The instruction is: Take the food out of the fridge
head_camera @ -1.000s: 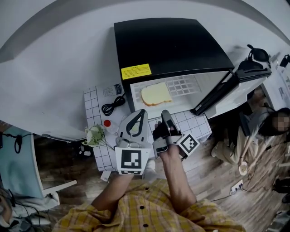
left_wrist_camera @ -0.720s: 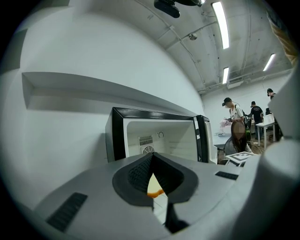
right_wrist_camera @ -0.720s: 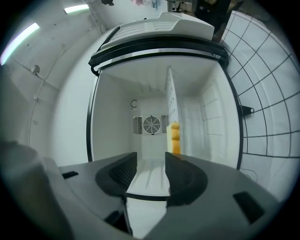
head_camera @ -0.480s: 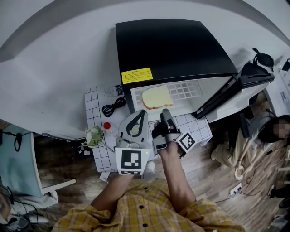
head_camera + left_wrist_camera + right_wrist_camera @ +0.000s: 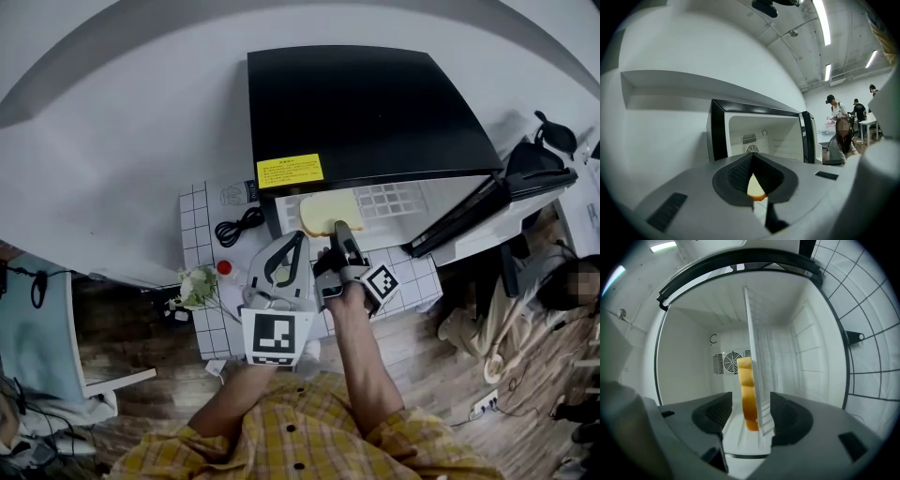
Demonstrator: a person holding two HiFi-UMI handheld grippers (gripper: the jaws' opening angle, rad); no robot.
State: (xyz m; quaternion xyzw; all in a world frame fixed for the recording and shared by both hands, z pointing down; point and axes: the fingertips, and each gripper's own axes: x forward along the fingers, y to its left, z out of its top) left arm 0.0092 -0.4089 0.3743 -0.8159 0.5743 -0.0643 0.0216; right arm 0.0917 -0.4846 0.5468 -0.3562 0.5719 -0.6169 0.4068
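head view: a black fridge [image 5: 366,103] stands on a tiled table [image 5: 199,211], its door [image 5: 469,211] swung open to the right. the bread [image 5: 330,214] lies flat on the wire shelf [image 5: 394,199] inside, towards the left. the left gripper [image 5: 298,234] sits just in front of the opening, tips together, near the bread but apart from it. the right gripper [image 5: 343,234] is beside it on the right, its tips at the bread's near edge. a black cable [image 5: 236,225] lies on the table left of the fridge.

left gripper view: the left gripper [image 5: 753,155] is closed, jaws meeting at the tips with nothing held – a bit of bread [image 5: 754,188] shows through the gap behind them, and beyond it the white inside of the fridge [image 5: 759,136].

right gripper view: the picture is rolled, so the shelf [image 5: 757,357] runs upright. the right gripper [image 5: 751,401] is wide open – its jaws have just been opening – and the bread [image 5: 746,390] and shelf edge stand between them, touched by neither pad. a fan grille [image 5: 726,363] sits on the far wall.
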